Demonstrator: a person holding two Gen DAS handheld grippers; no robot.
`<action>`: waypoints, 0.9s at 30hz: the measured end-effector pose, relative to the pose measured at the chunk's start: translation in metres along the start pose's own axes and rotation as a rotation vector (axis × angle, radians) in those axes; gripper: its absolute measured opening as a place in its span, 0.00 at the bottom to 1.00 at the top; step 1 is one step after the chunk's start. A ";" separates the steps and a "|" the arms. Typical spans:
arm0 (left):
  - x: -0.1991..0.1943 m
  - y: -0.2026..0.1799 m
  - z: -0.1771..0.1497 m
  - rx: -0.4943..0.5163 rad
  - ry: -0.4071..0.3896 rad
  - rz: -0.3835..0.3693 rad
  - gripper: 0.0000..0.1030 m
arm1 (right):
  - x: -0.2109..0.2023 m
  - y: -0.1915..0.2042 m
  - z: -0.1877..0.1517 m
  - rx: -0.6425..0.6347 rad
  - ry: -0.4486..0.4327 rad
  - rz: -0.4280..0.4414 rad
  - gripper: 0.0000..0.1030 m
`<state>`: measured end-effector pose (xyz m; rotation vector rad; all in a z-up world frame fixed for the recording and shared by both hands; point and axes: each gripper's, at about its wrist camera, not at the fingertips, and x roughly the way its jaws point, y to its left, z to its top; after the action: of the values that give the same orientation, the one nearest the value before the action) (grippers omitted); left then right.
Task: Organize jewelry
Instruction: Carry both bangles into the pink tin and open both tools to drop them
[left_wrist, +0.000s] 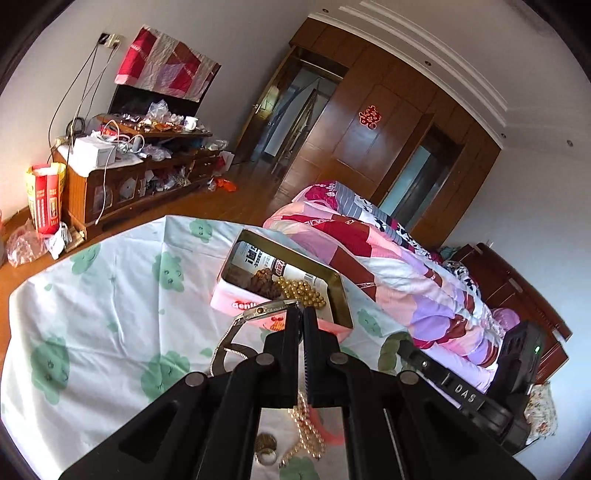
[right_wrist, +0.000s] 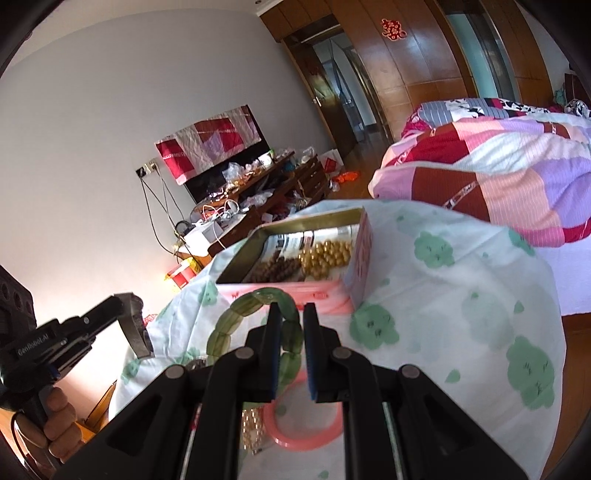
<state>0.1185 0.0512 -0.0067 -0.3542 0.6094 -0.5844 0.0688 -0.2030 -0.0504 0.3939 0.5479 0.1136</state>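
Left gripper (left_wrist: 300, 314): jaws clenched on a silver wristwatch (left_wrist: 255, 314), held by its band; the rest of the band dangles off to the side, clear of the cloth. Right gripper (right_wrist: 291, 314): jaws pinched on a green stone-bead bracelet (right_wrist: 236, 321), which loops out to the left of the fingers, lifted off the surface. Just ahead of both sits an open pink tin (right_wrist: 310, 295) w/ a gold inner rim, on a white cloth w/ green prints (left_wrist: 92, 302). Inside the tin: gold bead strand (right_wrist: 325, 258) beside brown beads (right_wrist: 273, 269). Below the grippers, not yet sorted: pink bangle (right_wrist: 295, 439), pale gold pearl strand (left_wrist: 306, 432), a small ring (left_wrist: 266, 457).

Step, by my read: carrying two pieces to the tin. Next: bring each over the opening, past the near wall, then let go w/out snagging the watch band on the rim.
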 end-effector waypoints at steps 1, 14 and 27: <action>0.003 -0.002 0.001 0.008 -0.002 0.000 0.01 | 0.002 0.000 0.003 0.000 -0.003 -0.003 0.14; 0.082 -0.019 0.047 0.091 -0.017 0.019 0.01 | 0.059 -0.016 0.055 0.072 -0.010 -0.037 0.14; 0.174 -0.012 0.033 0.163 0.087 0.144 0.01 | 0.133 -0.032 0.055 0.095 0.104 -0.119 0.14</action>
<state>0.2504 -0.0589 -0.0504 -0.1308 0.6608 -0.5089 0.2108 -0.2232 -0.0841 0.4484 0.6800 -0.0067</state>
